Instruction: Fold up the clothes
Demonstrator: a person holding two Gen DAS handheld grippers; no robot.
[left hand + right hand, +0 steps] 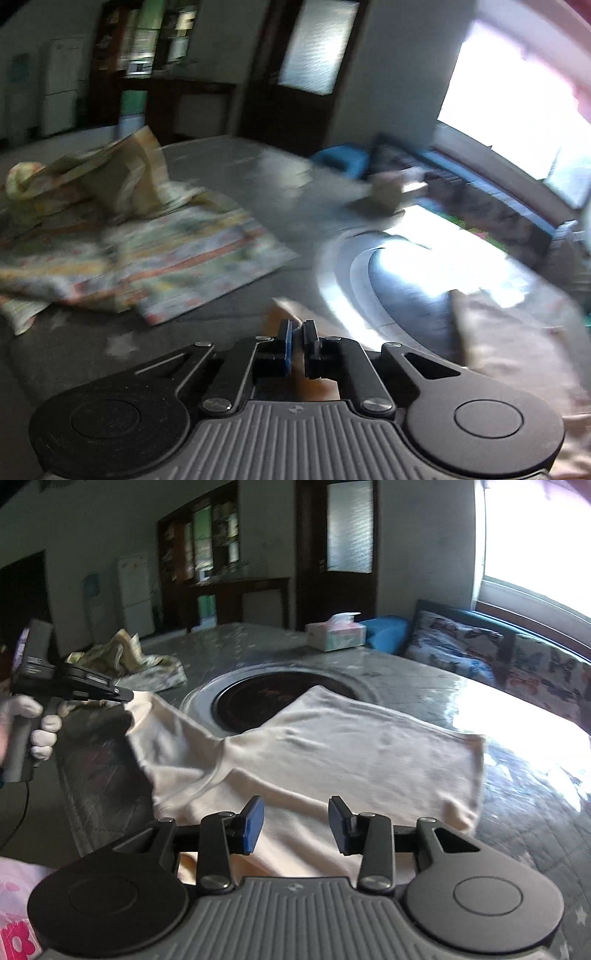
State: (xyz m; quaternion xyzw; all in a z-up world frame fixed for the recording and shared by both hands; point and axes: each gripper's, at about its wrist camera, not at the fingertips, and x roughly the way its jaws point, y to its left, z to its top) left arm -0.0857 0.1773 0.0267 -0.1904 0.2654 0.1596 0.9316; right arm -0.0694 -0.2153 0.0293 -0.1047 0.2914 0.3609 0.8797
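The cream T-shirt [332, 746] lies spread on the counter [517, 805], partly over a round inset hob [273, 690]. It looks light, soft and limp, best taken at hems or sleeve ends. The left tool [127, 696] is pinched on a sleeve, lifting it; the right tool [295, 823] hovers part-open, empty, over the near edge

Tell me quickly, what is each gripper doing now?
Left gripper: shut on the sleeve of the cream shirt.
Right gripper: open, holding nothing, above the shirt.

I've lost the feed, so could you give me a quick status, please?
Left gripper shut on cream shirt sleeve, lifted. Right gripper open above hem. Tissue box clear.
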